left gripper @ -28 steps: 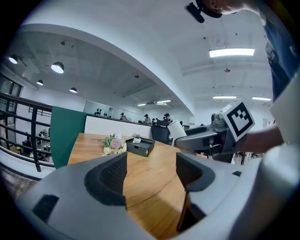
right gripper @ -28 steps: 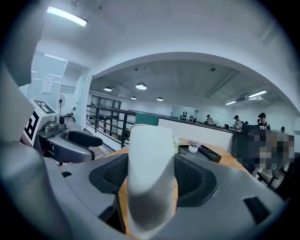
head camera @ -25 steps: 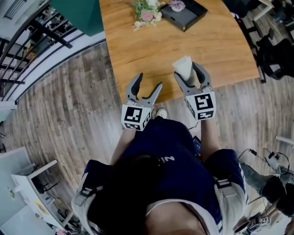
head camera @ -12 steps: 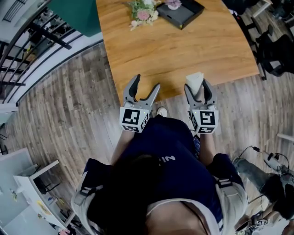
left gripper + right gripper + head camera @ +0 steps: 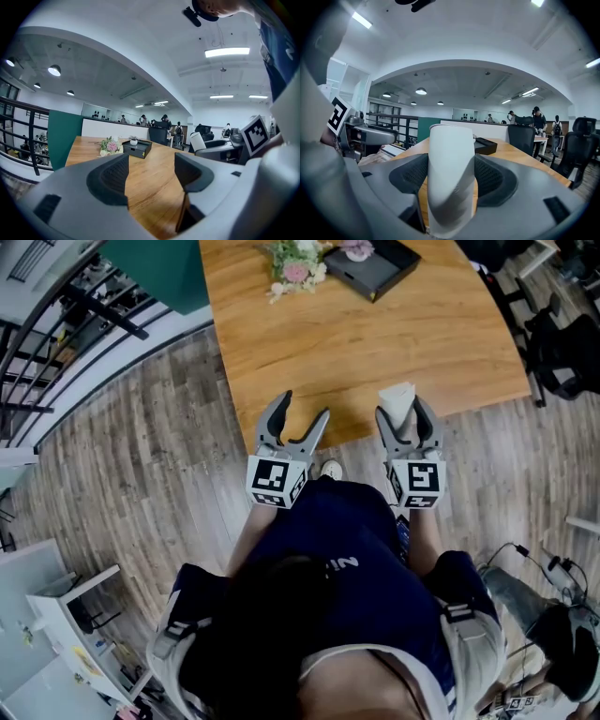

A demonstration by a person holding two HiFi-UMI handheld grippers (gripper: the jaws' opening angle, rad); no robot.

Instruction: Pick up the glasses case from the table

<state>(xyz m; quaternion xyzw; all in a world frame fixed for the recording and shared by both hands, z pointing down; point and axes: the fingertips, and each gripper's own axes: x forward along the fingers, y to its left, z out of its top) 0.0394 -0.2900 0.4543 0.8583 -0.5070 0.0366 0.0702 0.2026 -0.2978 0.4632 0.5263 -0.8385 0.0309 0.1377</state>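
Right gripper [image 5: 403, 416] clamps the white glasses case [image 5: 397, 397] over the near edge of the table [image 5: 309, 343], so it is best lifted level with a firm grip; left gripper [image 5: 304, 407], empty and closing, hangs beside that edge.

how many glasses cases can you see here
1. The white glasses case is clamped in the right gripper, by the near edge of the table. No other shows, though the black tray at the far end could hide one.
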